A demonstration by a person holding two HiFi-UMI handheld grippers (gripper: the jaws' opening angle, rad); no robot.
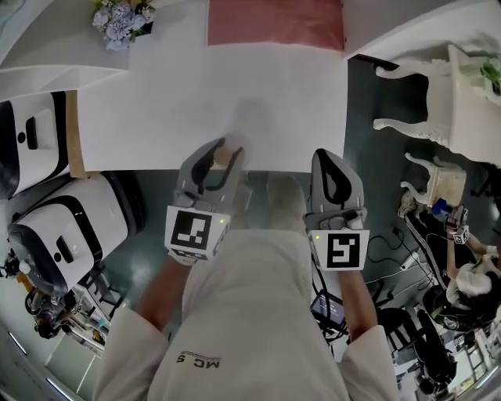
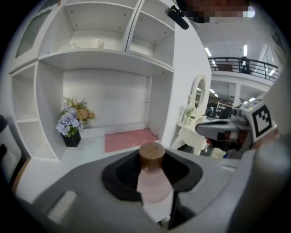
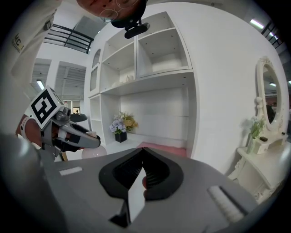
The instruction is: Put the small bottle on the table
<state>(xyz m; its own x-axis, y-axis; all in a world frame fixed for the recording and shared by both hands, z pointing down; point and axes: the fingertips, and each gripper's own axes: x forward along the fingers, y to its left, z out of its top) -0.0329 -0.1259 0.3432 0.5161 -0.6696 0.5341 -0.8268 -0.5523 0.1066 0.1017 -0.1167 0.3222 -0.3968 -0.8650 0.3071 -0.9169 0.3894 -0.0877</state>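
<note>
Small bottle (image 2: 153,179): pale pink body, brown round cap, upright, clamped in left gripper (image 1: 225,155) jaws, above white table (image 1: 196,86) near edge.

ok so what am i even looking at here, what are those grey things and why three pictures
A person holds two grey grippers, one per hand. The head view looks down from their head: left gripper and right gripper near a white table with a pink mat and flowers. The other two views come from a camera on each gripper. The left one grips a small bottle, brown-capped; the right one's jaws are together, empty.
</note>
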